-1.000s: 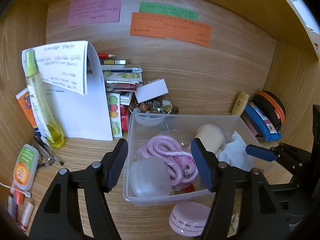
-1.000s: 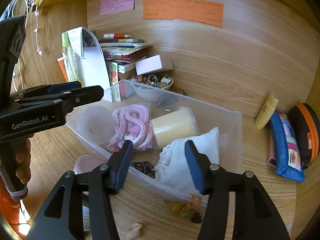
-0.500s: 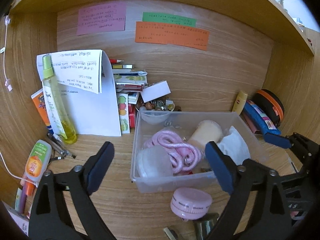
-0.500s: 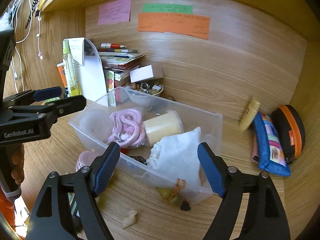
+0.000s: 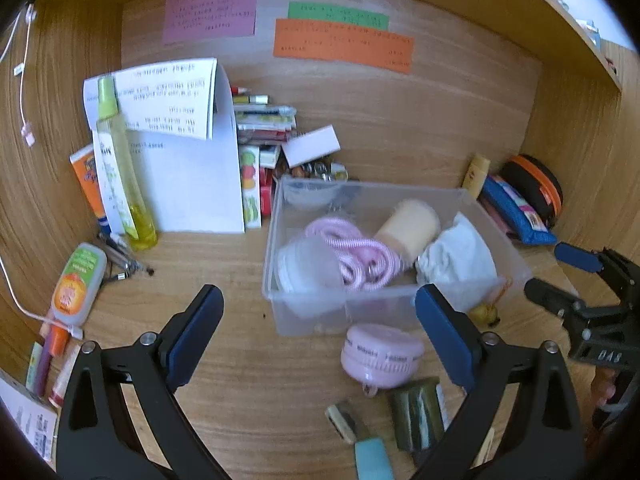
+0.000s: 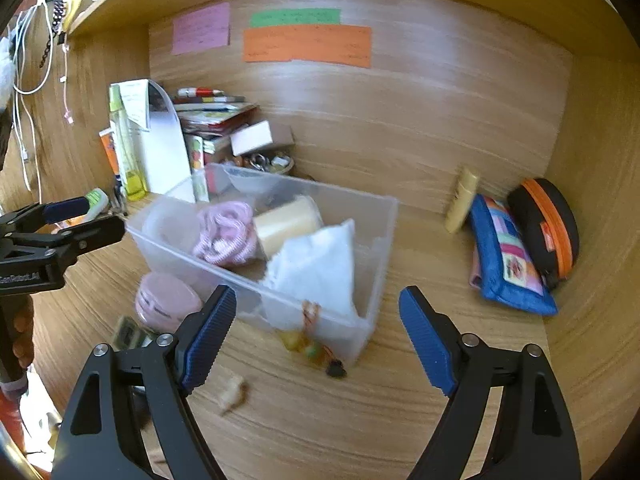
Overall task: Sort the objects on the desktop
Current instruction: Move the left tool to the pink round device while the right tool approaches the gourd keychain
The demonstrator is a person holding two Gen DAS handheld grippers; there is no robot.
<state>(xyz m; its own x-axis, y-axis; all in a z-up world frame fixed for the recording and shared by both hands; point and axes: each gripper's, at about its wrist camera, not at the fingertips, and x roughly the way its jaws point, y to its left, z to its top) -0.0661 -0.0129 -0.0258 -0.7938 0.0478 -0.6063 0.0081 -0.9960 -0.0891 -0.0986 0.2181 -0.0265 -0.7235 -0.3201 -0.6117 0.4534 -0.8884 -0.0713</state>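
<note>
The left gripper [image 5: 318,336] and the right gripper [image 6: 316,336] both stand spread wide, holding nothing, each above bare wooden worktop [image 5: 224,280] in front of the clear rectangular plastic bin [image 5: 360,300]. The bin holds a coiled pink rope [image 5: 356,258], a cream cylinder [image 5: 408,226] and a crumpled white cloth [image 5: 456,256]. Just beside its near wall lies a round pink case [image 5: 380,354]; a small yellow charm [image 6: 308,346] touches the near right corner. Open wood separates the bin's right wall from the blue fabric pouch [image 6: 506,256] by the side panel.
</note>
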